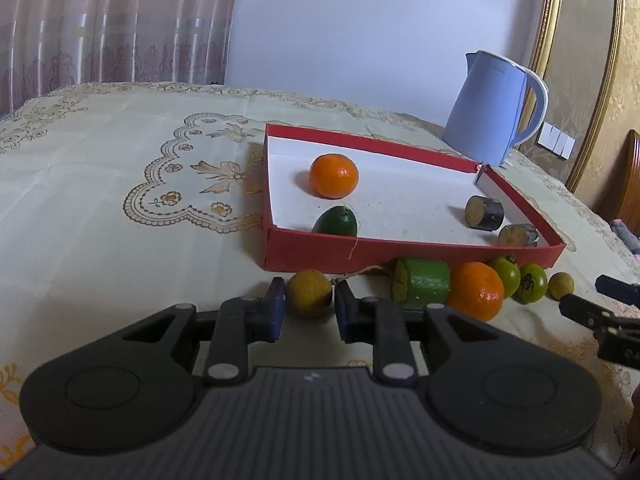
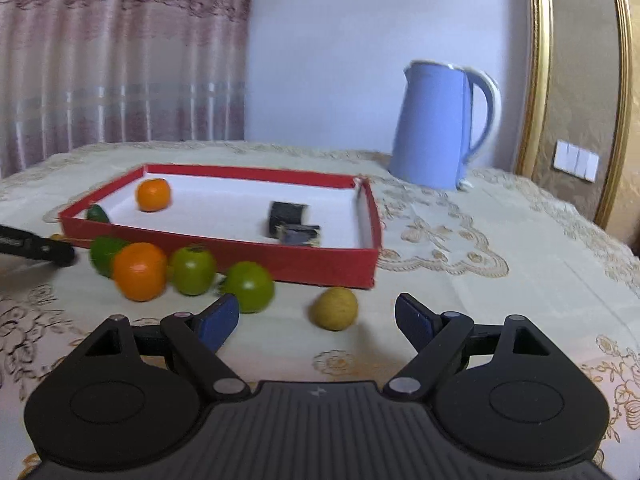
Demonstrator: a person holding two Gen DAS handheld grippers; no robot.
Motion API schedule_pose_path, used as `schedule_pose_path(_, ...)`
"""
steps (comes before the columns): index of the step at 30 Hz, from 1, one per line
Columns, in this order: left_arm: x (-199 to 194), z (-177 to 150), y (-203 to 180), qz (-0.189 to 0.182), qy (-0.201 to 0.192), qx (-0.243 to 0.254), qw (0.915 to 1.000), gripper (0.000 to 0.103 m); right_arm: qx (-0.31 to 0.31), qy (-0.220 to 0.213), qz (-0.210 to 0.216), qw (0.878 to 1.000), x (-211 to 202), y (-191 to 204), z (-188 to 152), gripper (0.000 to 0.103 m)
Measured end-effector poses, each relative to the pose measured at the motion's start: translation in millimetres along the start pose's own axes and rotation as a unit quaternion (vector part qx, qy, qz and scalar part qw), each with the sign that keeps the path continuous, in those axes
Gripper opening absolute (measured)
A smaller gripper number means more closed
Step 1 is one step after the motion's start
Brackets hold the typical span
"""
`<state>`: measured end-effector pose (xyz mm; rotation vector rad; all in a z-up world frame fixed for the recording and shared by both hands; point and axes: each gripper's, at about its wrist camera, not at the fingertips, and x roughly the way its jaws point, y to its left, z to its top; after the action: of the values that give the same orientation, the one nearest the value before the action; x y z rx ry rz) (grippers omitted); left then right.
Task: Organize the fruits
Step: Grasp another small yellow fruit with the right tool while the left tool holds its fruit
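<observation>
As seen from the left wrist, the left gripper [image 1: 309,306] pinches a yellow-brown round fruit [image 1: 310,293] between its fingers, on the tabletop [image 1: 100,208] just before the red tray's [image 1: 400,254] near wall. From the right wrist, the right gripper [image 2: 317,318] spreads its fingers around nothing; a second yellow fruit [image 2: 335,308] lies just ahead, between them, nearer this hand.

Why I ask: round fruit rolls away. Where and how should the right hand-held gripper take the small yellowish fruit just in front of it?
Across its widest middle, from the near side, low over the tablecloth. The yellowish fruit is round and stands alone, with both flanks free; the red box behind it blocks the far side. The right hand-held gripper is open and faces it.
</observation>
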<state>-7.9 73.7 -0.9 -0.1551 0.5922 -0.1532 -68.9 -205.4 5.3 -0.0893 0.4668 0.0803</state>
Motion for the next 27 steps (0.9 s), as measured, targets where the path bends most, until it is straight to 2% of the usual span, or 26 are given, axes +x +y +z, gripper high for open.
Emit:
schedule_pose_path(2, -0.1, -0.1, 0.4, -0.001, 0.000, 0.000, 1.0000, 0.023, 0.007, 0.009, -0.002, 1.000, 6.4, -3.7, 1.4, 0.078)
schedule_pose_path(3, -0.1, 0.0, 0.6, -0.001, 0.000, -0.002, 1.0000, 0.023, 0.007, 0.013, -0.002, 1.000, 8.9, -4.4, 1.8, 0.067)
schedule_pose_path(4, -0.1, -0.1, 0.8, -0.002, 0.000, -0.002, 1.0000, 0.023, 0.008, 0.019, 0.000, 1.000, 11.1, -4.6, 2.2, 0.060)
schedule_pose_path(7, -0.1, -0.3, 1.0, -0.002, 0.000, -0.002, 1.0000, 0.023, 0.009, 0.032, 0.004, 0.999, 15.9, -5.8, 2.3, 0.060)
schedule_pose_path(13, 0.2, -0.3, 1.9, -0.002, 0.000, -0.003, 1.0000, 0.024, 0.003, 0.030, -0.012, 0.999, 15.6, -6.2, 5.8, 0.059)
schedule_pose_path(20, 0.1, -0.3, 2.0, -0.002, 0.000, -0.003, 1.0000, 0.024, 0.003, 0.054, -0.010, 0.998, 28.2, -7.7, 13.2, 0.045)
schedule_pose_path(22, 0.1, -0.2, 1.7, -0.002, 0.000, -0.003, 1.0000, 0.024, 0.001, 0.057, -0.011, 0.998, 31.7, -8.0, 14.2, 0.034)
schedule_pose_path(24, 0.1, -0.2, 1.7, -0.003, 0.000, -0.004, 1.0000, 0.024, 0.002, 0.064, -0.007, 0.998, 36.1, -8.3, 14.5, 0.029)
schedule_pose_path(27, 0.2, -0.5, 1.9, -0.003, 0.000, -0.005, 1.0000, 0.024, -0.001, 0.068, -0.005, 0.998, 37.8, -7.1, 14.3, 0.028)
